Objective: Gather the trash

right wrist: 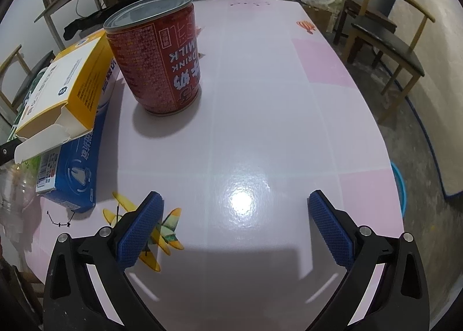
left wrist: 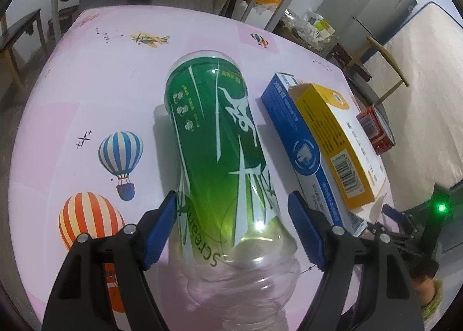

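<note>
A clear plastic bottle (left wrist: 220, 140) with a green label lies on the pink table (left wrist: 86, 85), its neck toward the camera. My left gripper (left wrist: 233, 195) is open and straddles the bottle's lower label; the left pad sits at its edge and a slim gap shows at the right pad. To the right of the bottle lie a blue box (left wrist: 303, 151) and an opened yellow box (left wrist: 332, 134) resting on it. A red milk-drink can (right wrist: 156, 59) stands upright behind them. My right gripper (right wrist: 235, 195) hangs open over bare tabletop with nothing between its fingers.
The yellow box (right wrist: 66, 82) and blue box (right wrist: 78, 169) lie left of the right gripper. Wooden chairs (right wrist: 385, 30) stand beyond the table's right edge, and a blue basin (right wrist: 400, 186) sits on the floor there. Shelves and bags fill the back of the room.
</note>
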`<state>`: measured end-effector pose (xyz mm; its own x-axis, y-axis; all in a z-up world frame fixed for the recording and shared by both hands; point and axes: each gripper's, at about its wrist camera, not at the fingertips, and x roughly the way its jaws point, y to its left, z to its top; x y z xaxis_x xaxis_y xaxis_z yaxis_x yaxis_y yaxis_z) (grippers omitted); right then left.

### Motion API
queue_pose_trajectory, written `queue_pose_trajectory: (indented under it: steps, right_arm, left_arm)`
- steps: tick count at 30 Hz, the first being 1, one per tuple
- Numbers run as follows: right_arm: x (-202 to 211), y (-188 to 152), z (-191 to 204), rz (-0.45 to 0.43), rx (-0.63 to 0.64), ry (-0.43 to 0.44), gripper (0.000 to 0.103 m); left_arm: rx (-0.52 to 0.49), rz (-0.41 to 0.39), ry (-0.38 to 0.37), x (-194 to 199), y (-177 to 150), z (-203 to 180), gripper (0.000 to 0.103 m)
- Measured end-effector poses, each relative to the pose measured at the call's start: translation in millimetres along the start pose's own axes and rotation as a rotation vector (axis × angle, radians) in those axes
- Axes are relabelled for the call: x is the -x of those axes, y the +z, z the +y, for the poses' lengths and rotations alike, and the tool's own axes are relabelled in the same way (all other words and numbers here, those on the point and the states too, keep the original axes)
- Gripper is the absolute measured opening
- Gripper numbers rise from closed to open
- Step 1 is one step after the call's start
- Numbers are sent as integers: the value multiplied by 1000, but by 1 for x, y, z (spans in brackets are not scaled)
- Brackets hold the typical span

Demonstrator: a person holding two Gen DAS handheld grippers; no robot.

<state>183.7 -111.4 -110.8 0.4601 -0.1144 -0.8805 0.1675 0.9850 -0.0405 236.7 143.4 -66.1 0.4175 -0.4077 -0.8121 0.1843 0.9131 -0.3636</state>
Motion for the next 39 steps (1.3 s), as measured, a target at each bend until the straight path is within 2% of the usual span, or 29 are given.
queue_pose_trajectory:
  steps: [11,18,22,27,30,34,39]
  right_arm:
    - [-4,8,-2,47,8,5,97]
    - [-5,6,-2,27,23,12,97]
    - [-4,3,-2,6,26,15,97]
    - [-1,1,-3,10,42,28,97]
    - [4,2,-8,33,47,60,97]
    - [28,10,-30,-50,-40,159,97]
    - [67,28,-36,-200,-24,257,94]
  left_arm:
    - [20,-14,40,3,0,-4,87]
    - [51,-115,68,19,-1,1,97]
    - [66,-171,77,32,-2,3,97]
    - [76,-170,100,40,-4,7,98]
    - [78,-173,78,43,-7,11,98]
    - [85,-168,31,45,-11,13,98]
    - [64,-167,-16,48,-13,8,98]
